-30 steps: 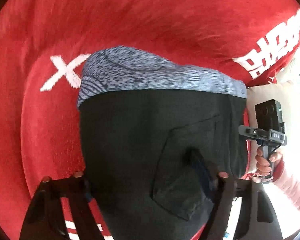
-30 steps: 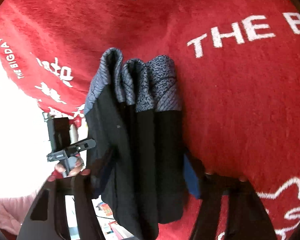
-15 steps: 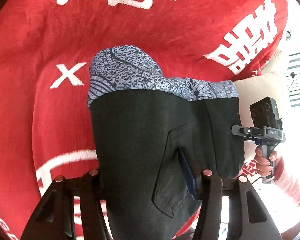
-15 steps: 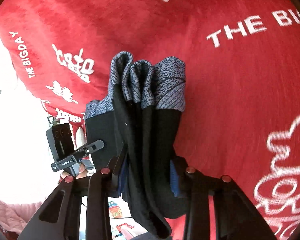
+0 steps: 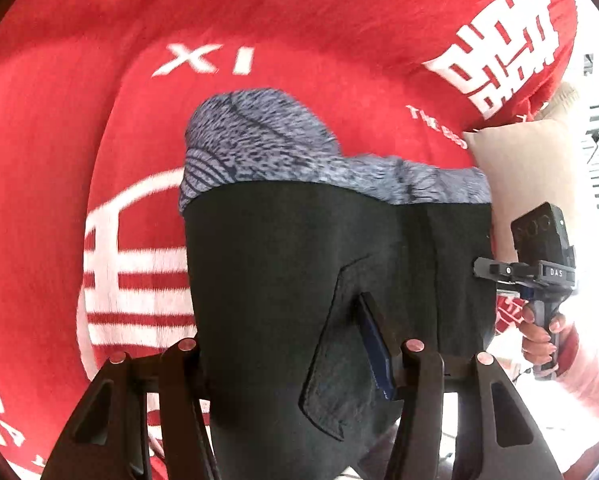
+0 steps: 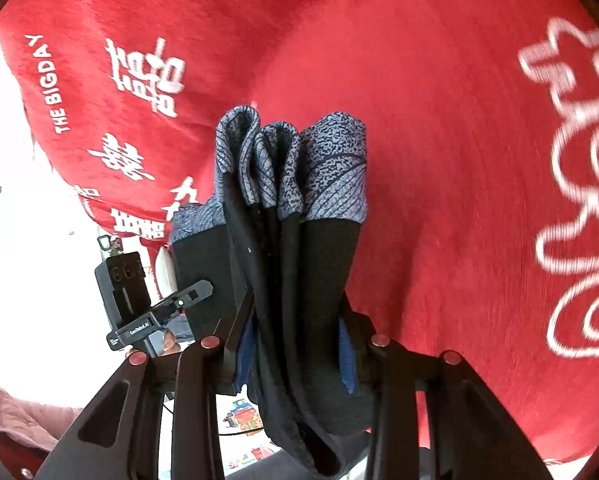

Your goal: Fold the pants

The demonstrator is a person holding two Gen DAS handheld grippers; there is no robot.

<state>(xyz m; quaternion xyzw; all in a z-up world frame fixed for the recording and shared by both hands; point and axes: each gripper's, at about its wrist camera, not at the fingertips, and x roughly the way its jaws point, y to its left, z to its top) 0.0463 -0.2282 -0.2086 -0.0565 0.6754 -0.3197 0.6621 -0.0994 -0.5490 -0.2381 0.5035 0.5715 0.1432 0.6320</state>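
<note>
The black pants (image 5: 283,280) with a blue-grey patterned waistband (image 5: 259,148) hang folded above a red blanket (image 5: 99,80). My left gripper (image 5: 295,352) is shut on the pants; a blue pad (image 5: 375,344) presses the cloth by a back pocket. In the right wrist view the pants (image 6: 299,272) hang in several bunched layers with the waistband (image 6: 323,168) at the far end. My right gripper (image 6: 295,336) is shut on those layers. Each view shows the other hand-held gripper (image 5: 543,264) (image 6: 139,312) at the side.
The red blanket (image 6: 459,120) with white lettering covers the surface below. A beige cushion (image 5: 527,160) lies at its right edge in the left wrist view. Bright floor with small items (image 6: 243,420) shows beyond the blanket's edge.
Both grippers have carried the pants across the blanket; the white lettering has shifted under them. The grip on the cloth is unchanged, with the layers more bunched in the right gripper.
</note>
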